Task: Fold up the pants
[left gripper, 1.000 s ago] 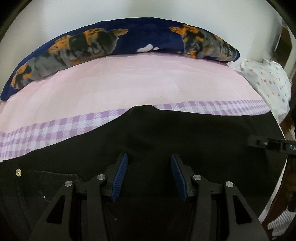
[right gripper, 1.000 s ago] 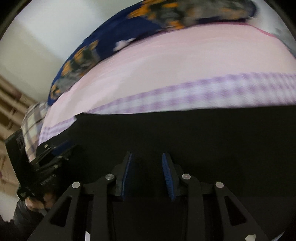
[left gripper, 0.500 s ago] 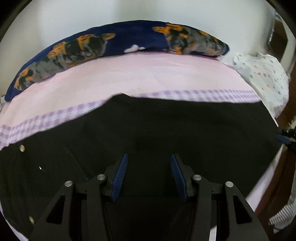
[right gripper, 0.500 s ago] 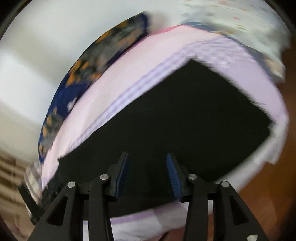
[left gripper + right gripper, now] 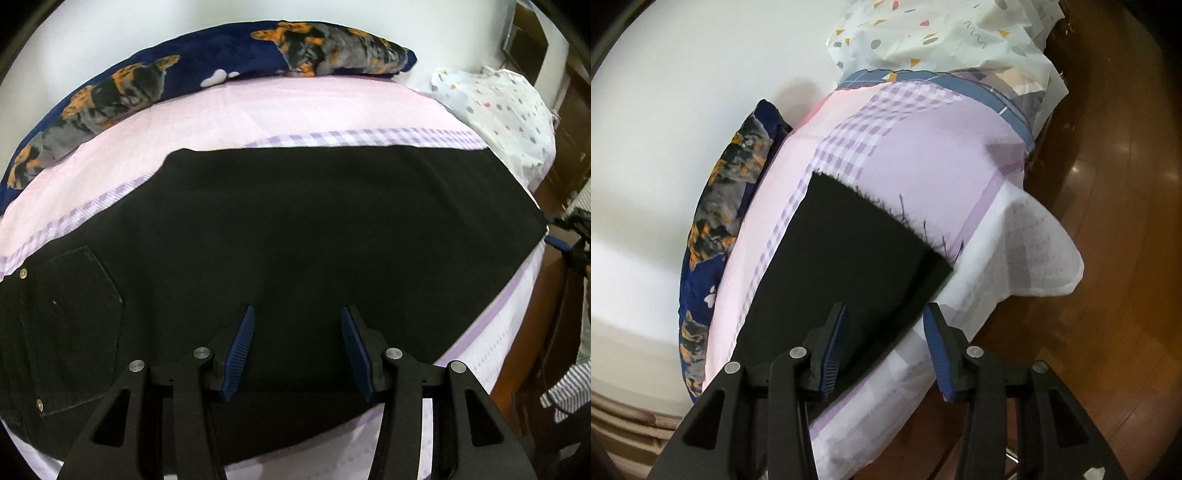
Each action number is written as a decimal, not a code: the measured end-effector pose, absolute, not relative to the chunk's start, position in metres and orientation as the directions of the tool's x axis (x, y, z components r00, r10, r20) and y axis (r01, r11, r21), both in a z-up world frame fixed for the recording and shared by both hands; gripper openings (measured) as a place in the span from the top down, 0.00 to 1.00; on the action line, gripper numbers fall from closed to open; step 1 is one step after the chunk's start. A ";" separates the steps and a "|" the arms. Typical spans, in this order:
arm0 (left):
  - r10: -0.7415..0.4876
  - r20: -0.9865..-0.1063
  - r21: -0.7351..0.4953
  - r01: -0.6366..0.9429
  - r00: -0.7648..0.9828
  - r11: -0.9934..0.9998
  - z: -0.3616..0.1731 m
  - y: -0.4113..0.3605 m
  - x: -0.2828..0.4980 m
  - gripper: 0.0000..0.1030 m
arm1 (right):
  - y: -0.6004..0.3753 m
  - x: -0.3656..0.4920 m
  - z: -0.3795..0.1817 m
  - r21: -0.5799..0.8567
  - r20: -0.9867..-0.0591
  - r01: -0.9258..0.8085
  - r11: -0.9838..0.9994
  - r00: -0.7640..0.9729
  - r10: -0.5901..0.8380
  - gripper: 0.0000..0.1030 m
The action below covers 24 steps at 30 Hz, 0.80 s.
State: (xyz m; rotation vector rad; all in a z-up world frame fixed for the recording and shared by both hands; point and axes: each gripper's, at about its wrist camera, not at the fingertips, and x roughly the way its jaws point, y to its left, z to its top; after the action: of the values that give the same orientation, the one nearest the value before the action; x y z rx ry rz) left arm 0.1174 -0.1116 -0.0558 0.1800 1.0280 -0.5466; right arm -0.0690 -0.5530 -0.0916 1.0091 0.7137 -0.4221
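Black pants (image 5: 295, 229) lie flat across the pink bedsheet (image 5: 295, 107); left gripper (image 5: 297, 350) hovers half-open and empty; right gripper (image 5: 886, 347) likewise, by the frayed hem (image 5: 886, 206); soft, floppy cloth, best pinched at hem corners.

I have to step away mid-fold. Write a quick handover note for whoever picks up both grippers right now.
Left gripper: open, nothing between the jaws, hovering over the middle of the black pants.
Right gripper: open and empty, jaws just opened a little, hanging over the frayed hem end near the bed's corner.
Pants: spread flat across the pink and lilac bedsheet, back pocket at the left end, hem at the right end. They look one leg wide, so the legs may already be stacked.
Left to do: grip the hem, fold it toward the waist, and smooth.
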 end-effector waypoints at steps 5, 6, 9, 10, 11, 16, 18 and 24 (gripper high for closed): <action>-0.345 -0.859 -0.103 0.532 0.378 0.840 -0.059 -0.116 0.112 0.50 | -0.562 -0.064 -0.093 0.628 -0.693 0.616 0.477 0.721 -0.018 0.63; -0.344 -0.860 -0.102 0.534 0.377 0.840 -0.059 -0.117 0.111 0.49 | -0.564 -0.064 -0.094 0.632 -0.689 0.614 0.473 0.725 -0.022 0.68; -0.345 -0.859 -0.101 0.536 0.378 0.838 -0.060 -0.118 0.110 0.48 | -0.569 -0.062 -0.098 0.629 -0.695 0.628 0.458 0.718 -0.029 0.87; -0.345 -0.859 -0.102 0.536 0.378 0.838 -0.060 -0.118 0.111 0.47 | -0.571 -0.061 -0.099 0.633 -0.693 0.626 0.455 0.720 -0.027 0.88; -0.345 -0.859 -0.101 0.536 0.378 0.838 -0.059 -0.119 0.111 0.47 | -0.571 -0.062 -0.099 0.638 -0.689 0.623 0.453 0.724 -0.025 0.91; -0.352 -0.857 -0.110 0.534 0.377 0.838 -0.058 -0.117 0.112 0.46 | -0.564 -0.059 -0.082 0.669 -0.647 0.574 0.472 0.762 -0.008 0.92; -0.365 -0.852 -0.129 0.526 0.376 0.841 -0.057 -0.113 0.114 0.46 | -0.555 -0.052 -0.070 0.687 -0.621 0.536 0.491 0.784 0.014 0.92; -0.421 -0.796 -0.215 0.448 0.435 0.868 -0.033 -0.084 0.124 0.46 | -0.494 0.001 -0.037 0.720 -0.561 0.367 0.589 0.807 0.183 0.92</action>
State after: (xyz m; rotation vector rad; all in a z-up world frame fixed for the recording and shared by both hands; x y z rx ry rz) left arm 0.1237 -0.0843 -0.0331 0.0297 0.9818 -0.5410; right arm 0.0010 -0.4938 -0.0375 0.9523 0.6465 -0.1165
